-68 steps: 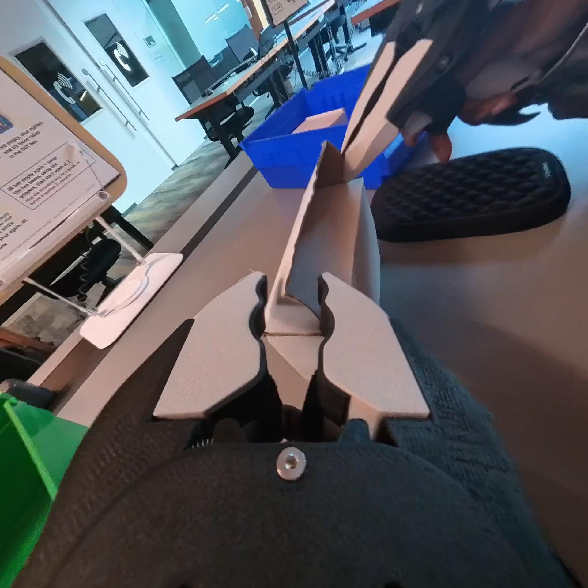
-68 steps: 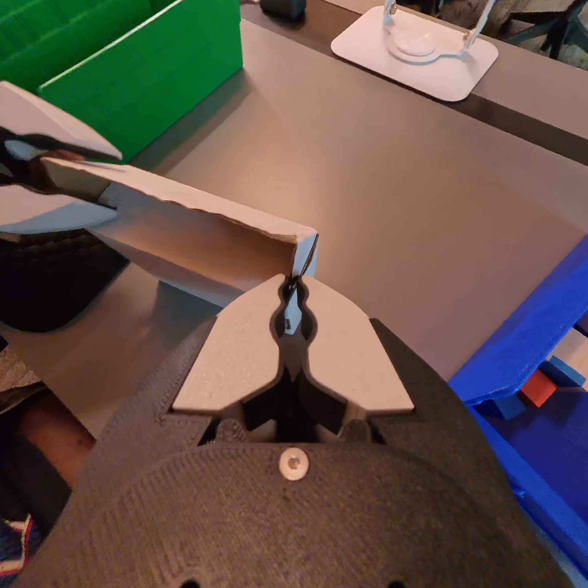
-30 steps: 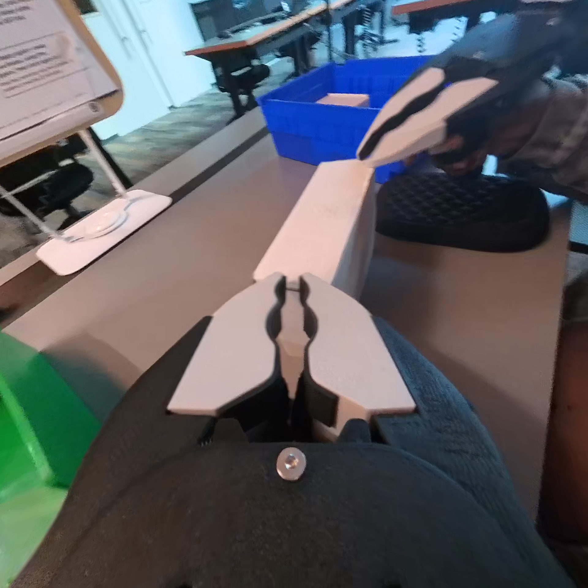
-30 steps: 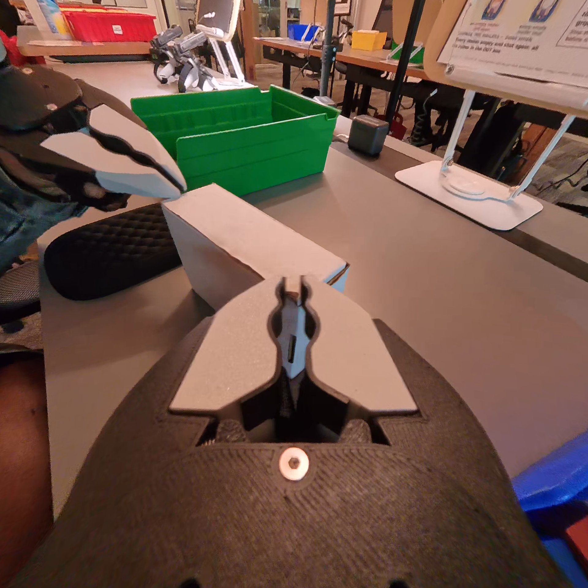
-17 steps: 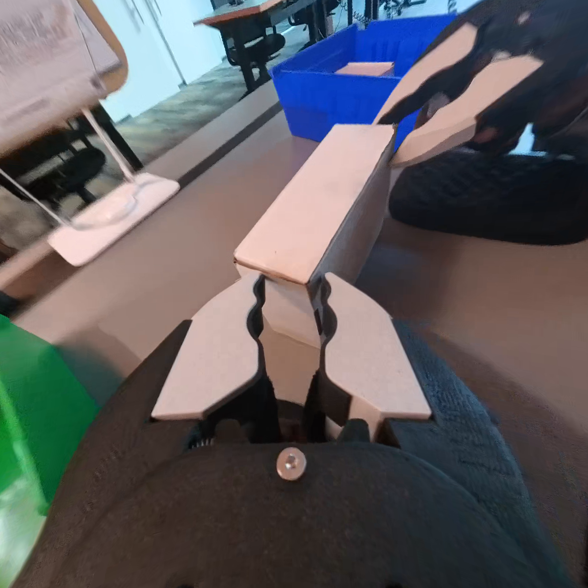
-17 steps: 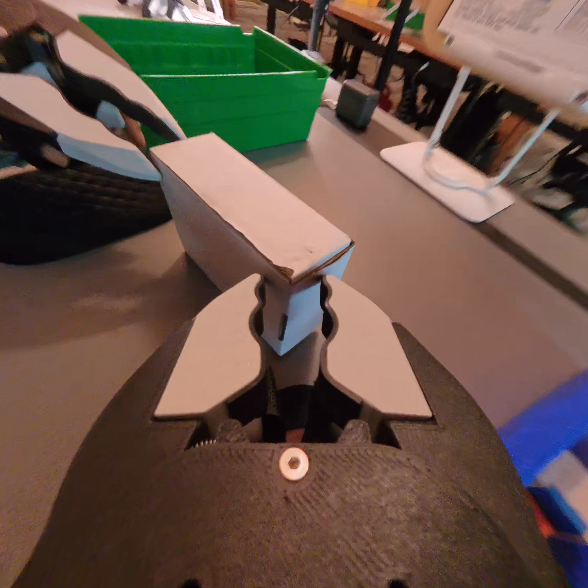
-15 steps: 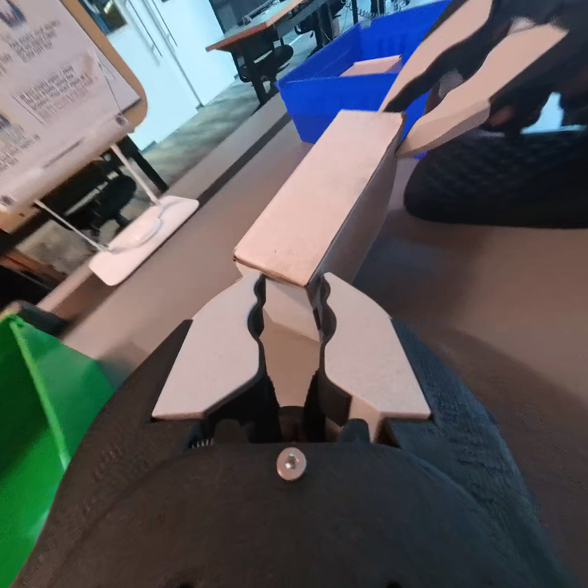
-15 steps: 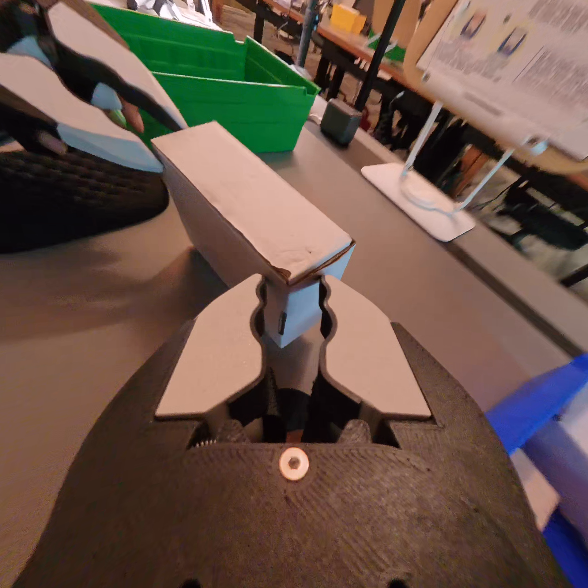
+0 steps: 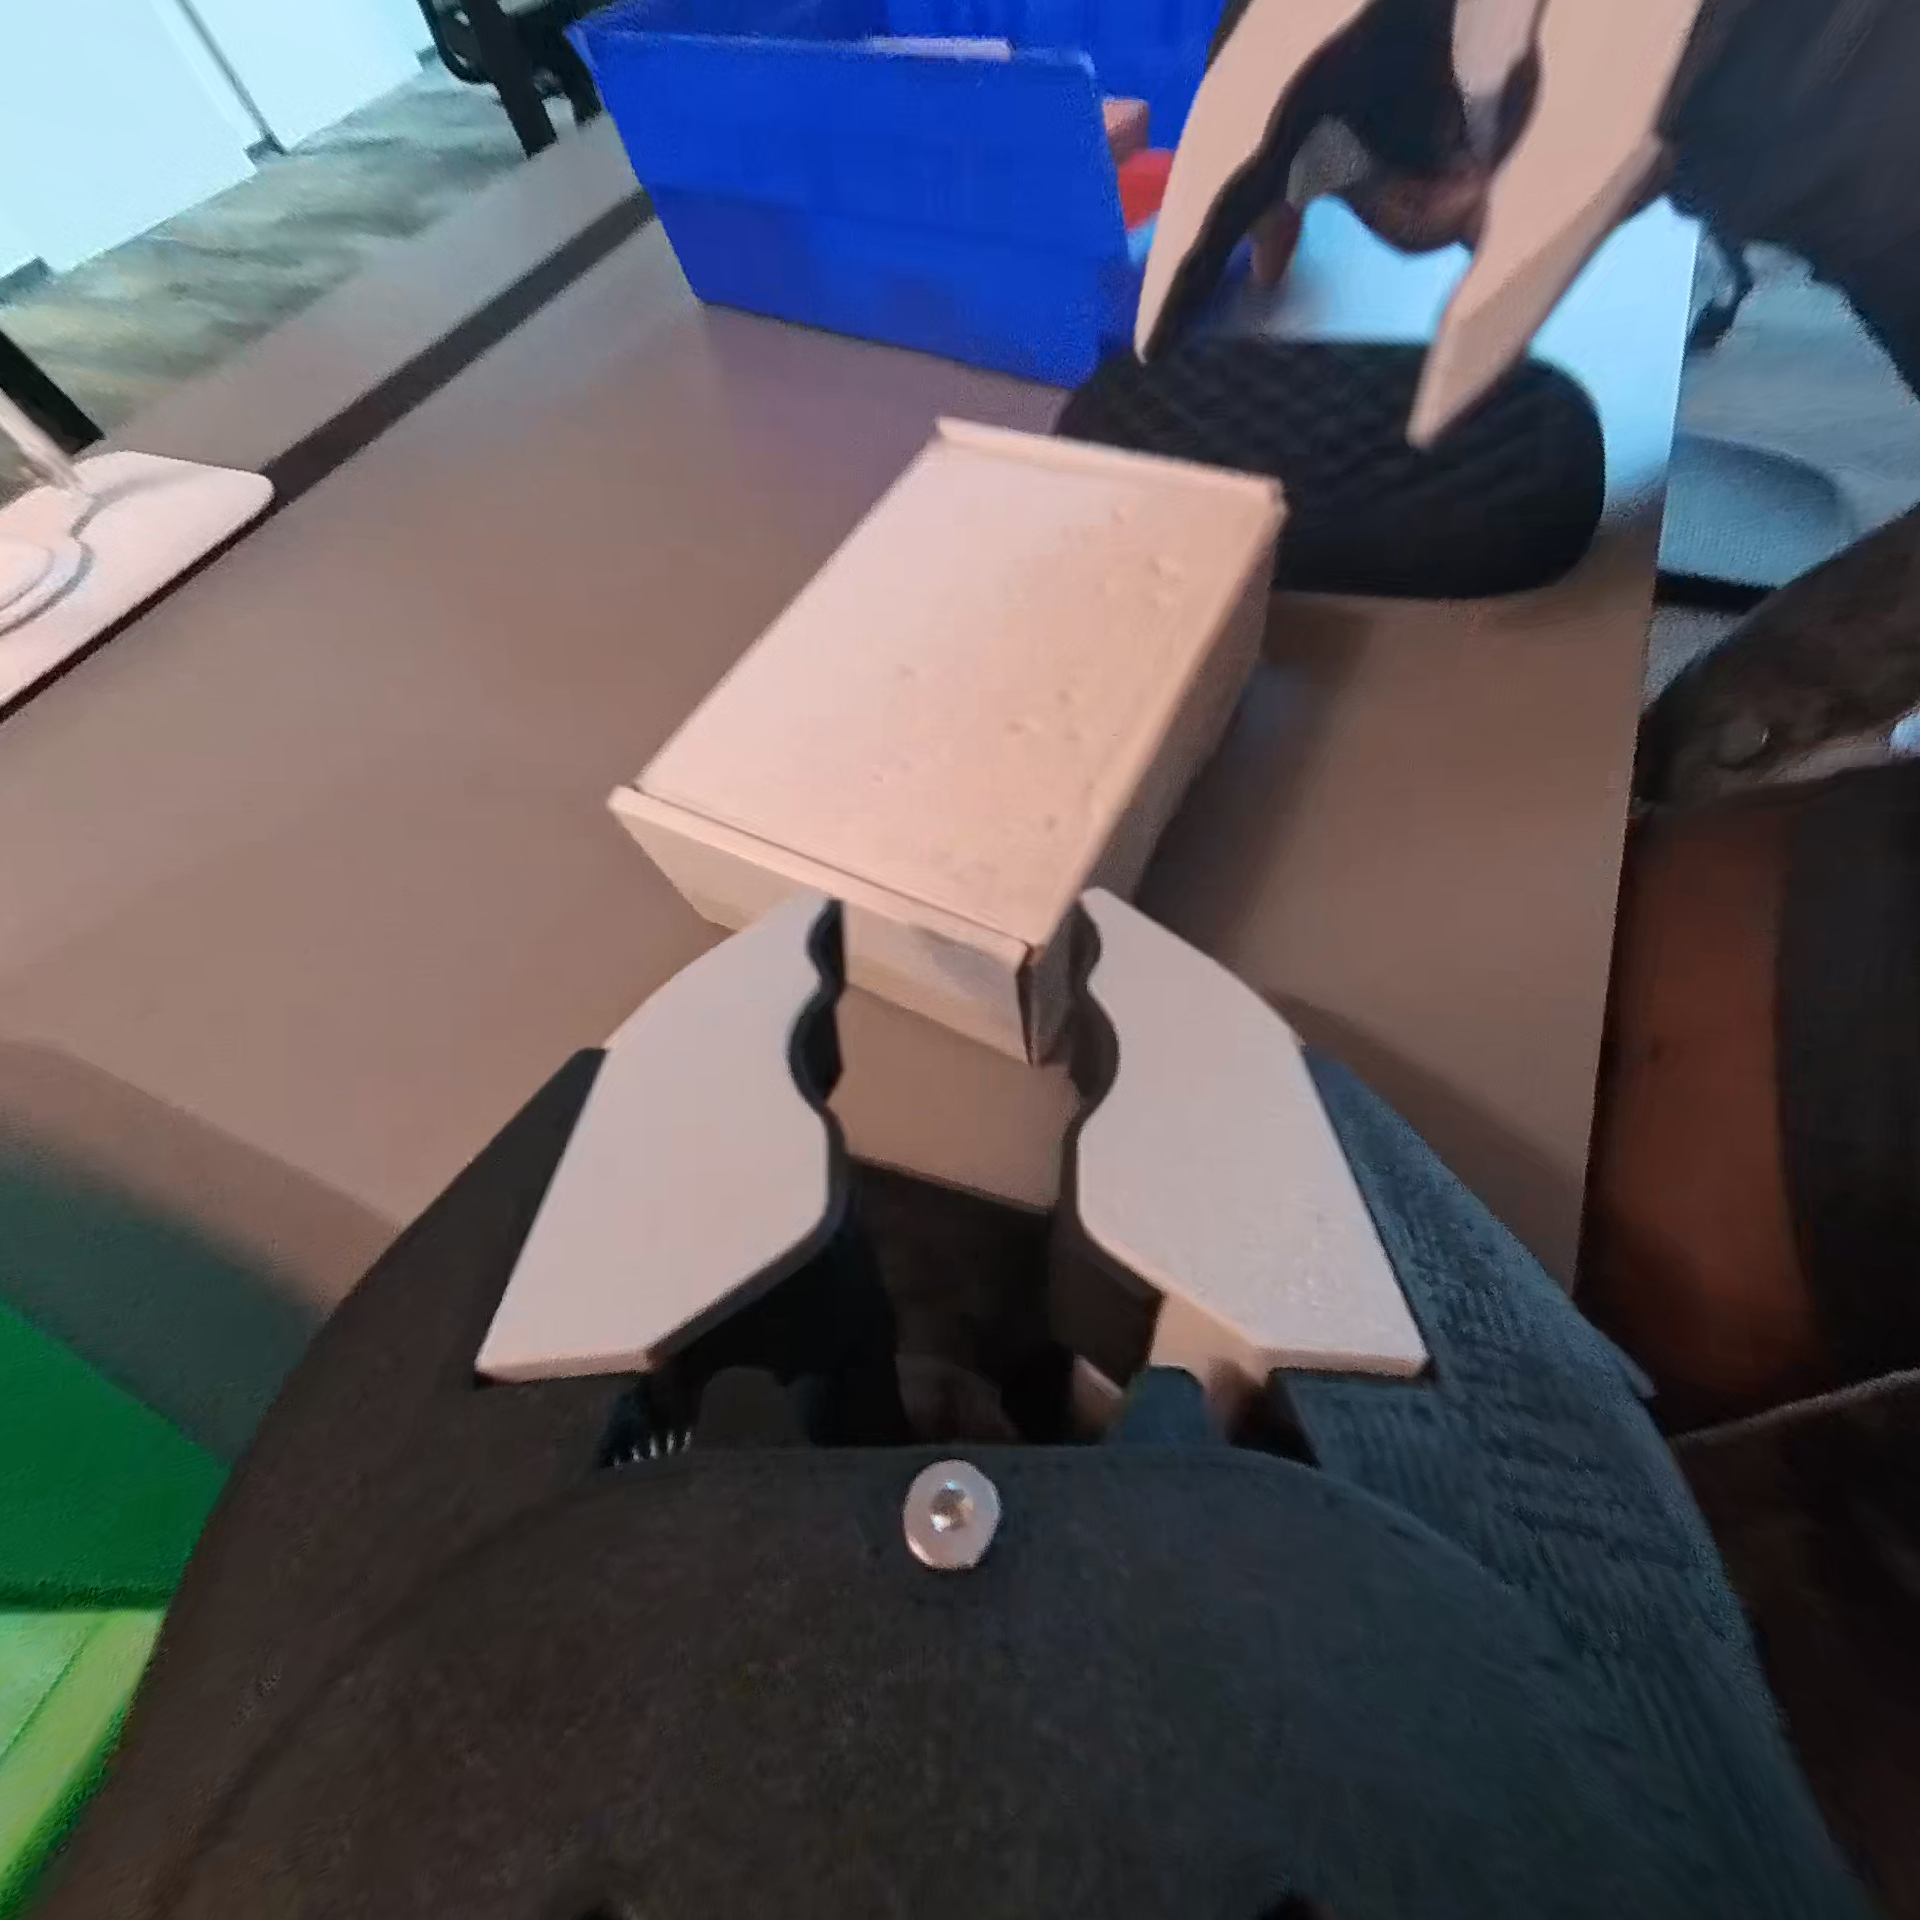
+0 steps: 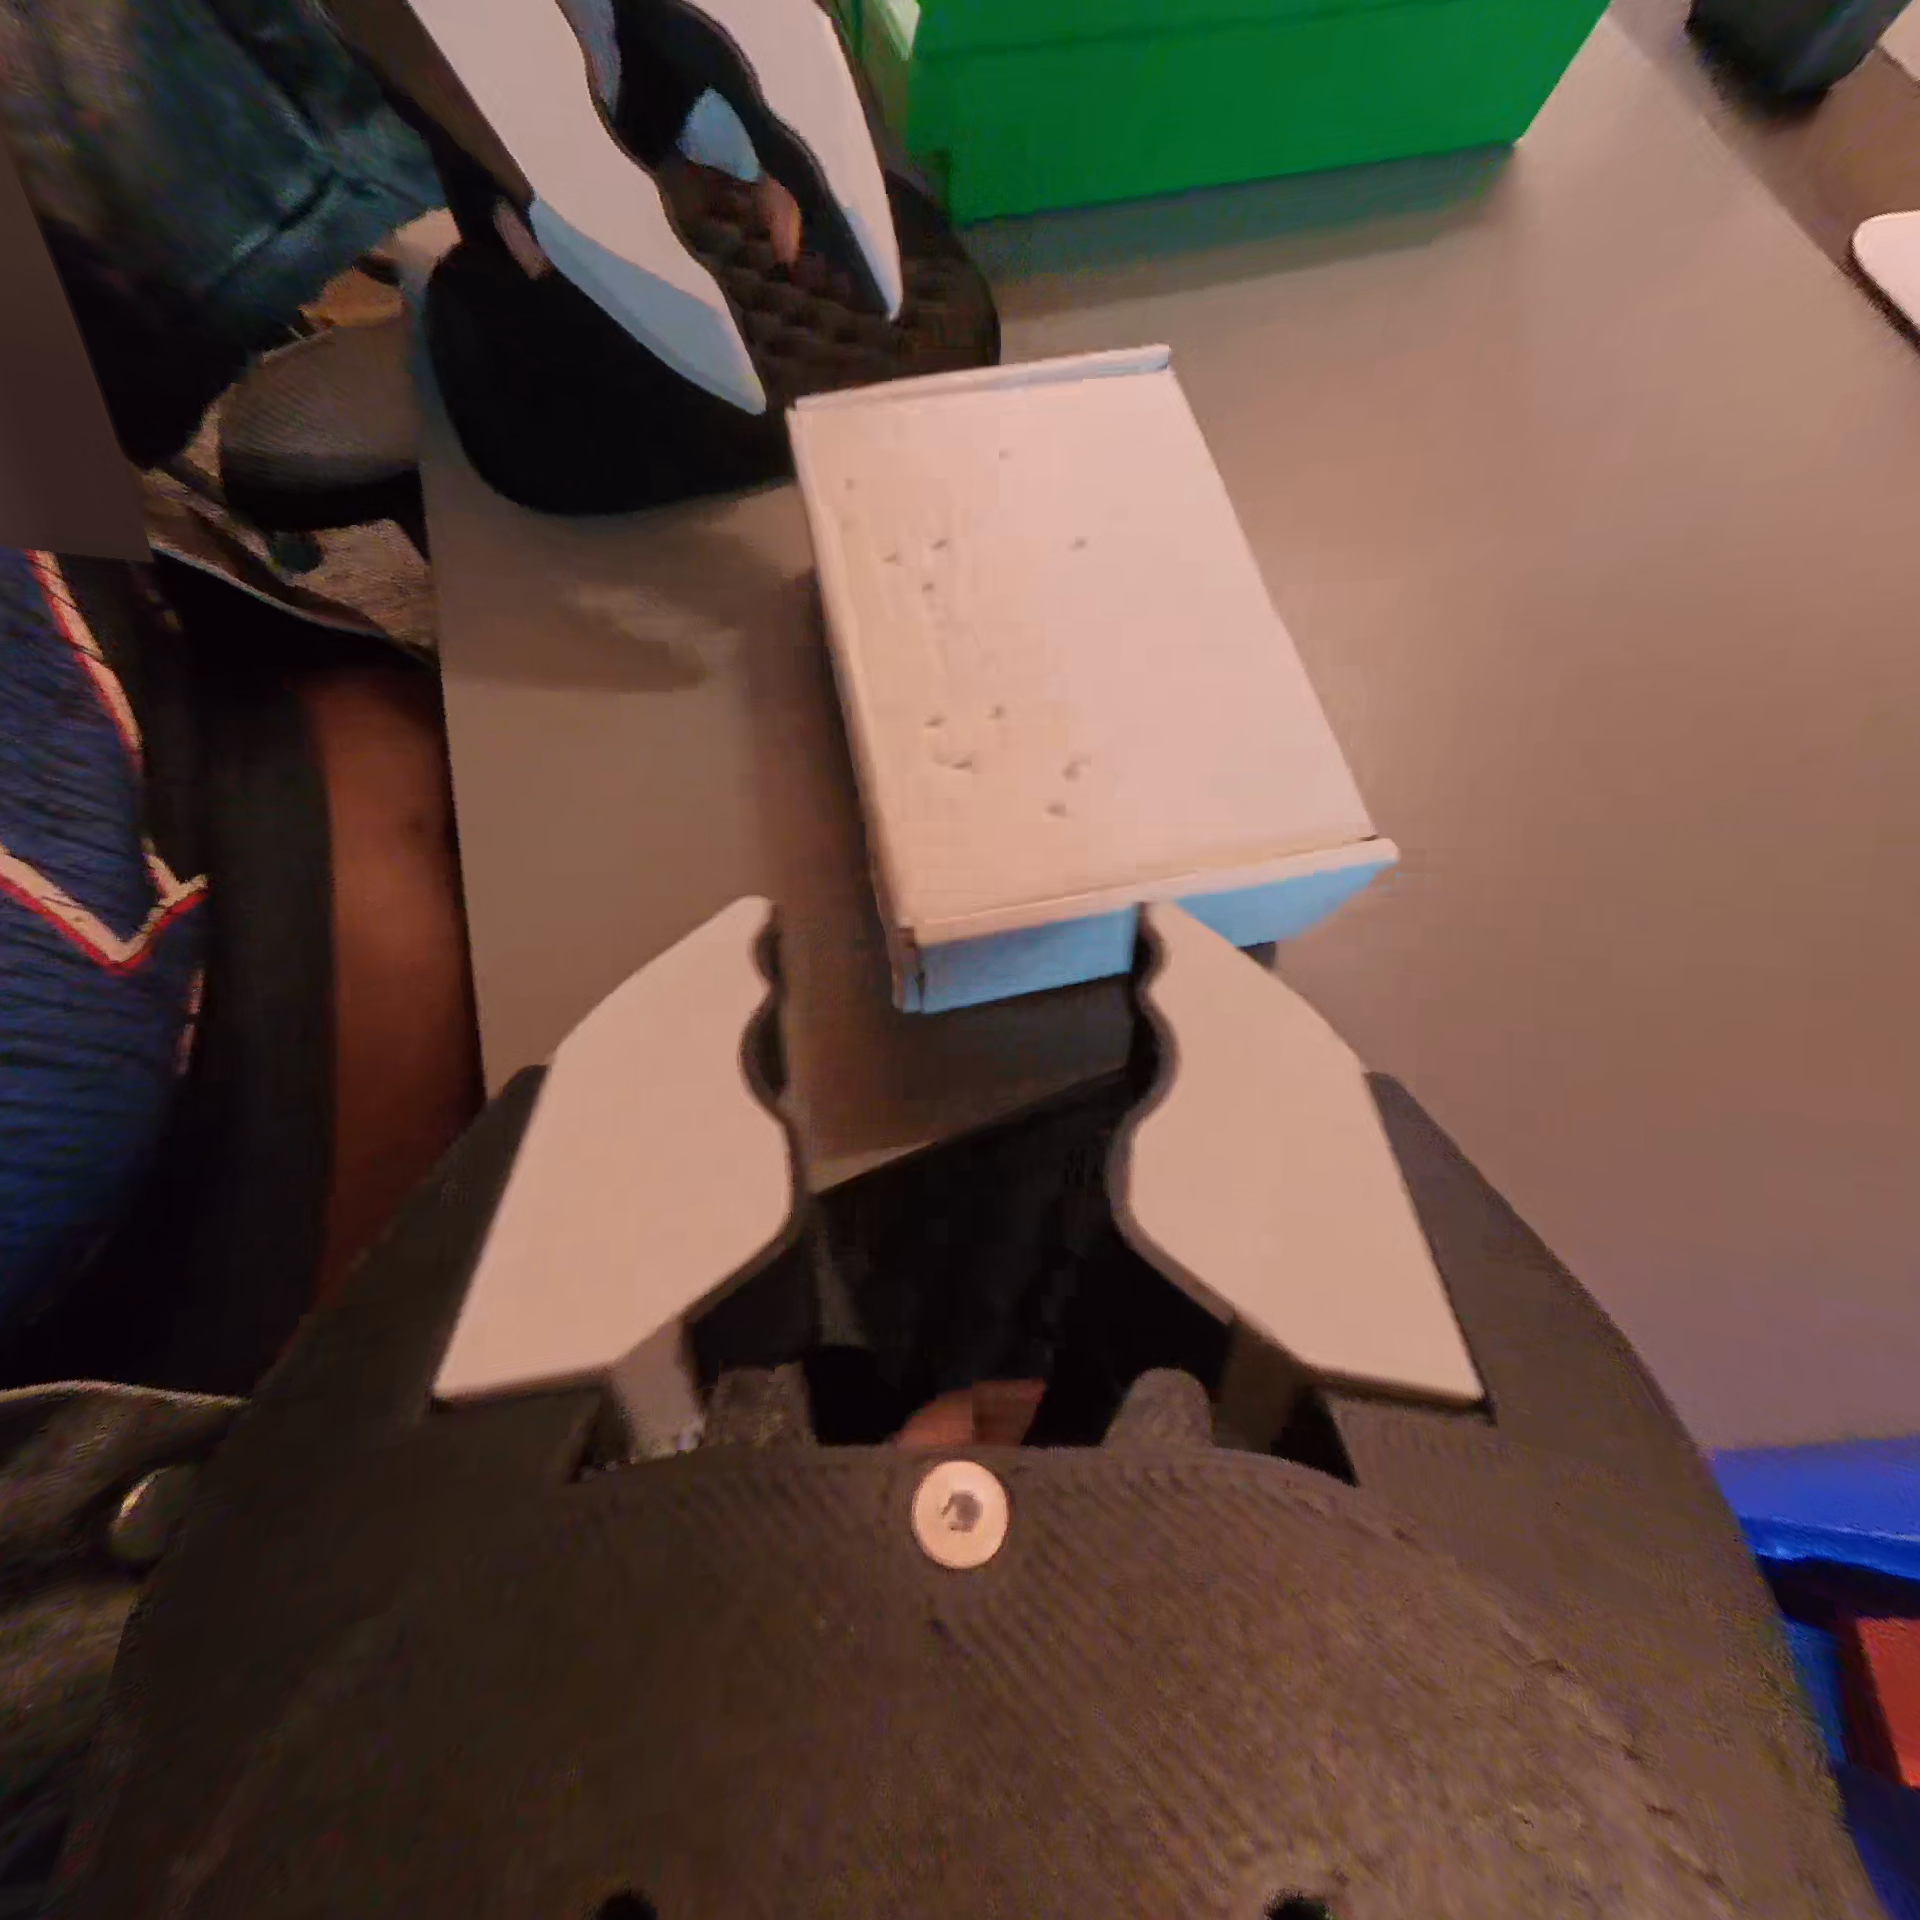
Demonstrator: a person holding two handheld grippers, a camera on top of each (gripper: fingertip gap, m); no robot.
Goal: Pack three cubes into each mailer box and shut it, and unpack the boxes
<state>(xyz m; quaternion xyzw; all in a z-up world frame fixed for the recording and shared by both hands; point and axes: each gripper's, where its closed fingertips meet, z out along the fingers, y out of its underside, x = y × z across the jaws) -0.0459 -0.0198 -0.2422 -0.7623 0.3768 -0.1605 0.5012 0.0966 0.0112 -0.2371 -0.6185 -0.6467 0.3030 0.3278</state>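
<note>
**Shut mailer box on the desk, both grippers apart**

Between my two grippers the mailer box (image 9: 966,707) lies flat on the brown desk (image 9: 395,665), lid down and apparently shut, its top dented in small pits. Left gripper (image 9: 956,951) has its fingers spread, with the box's near corner sitting in the gap; whether the pads touch the cardboard I cannot tell. Right gripper (image 10: 956,945) is wide apart and holds nothing; the box's other end lies just beyond its tips, a little to the right of centre. Each gripper shows in the other's view, raised above the black padded rest (image 9: 1351,499).

I judge the box either just closed or about to be opened. To do it well, I'd steady one short end with the left gripper, squeezing lightly so the thin walls don't buckle. With the right I'd take only the lid's front flap edge, not the whole end. Pulling slowly matters, since the light box would slide on the smooth desk. Blue bin (image 9: 873,187) stands at the far side, green bin (image 10: 1226,94) opposite.
</note>
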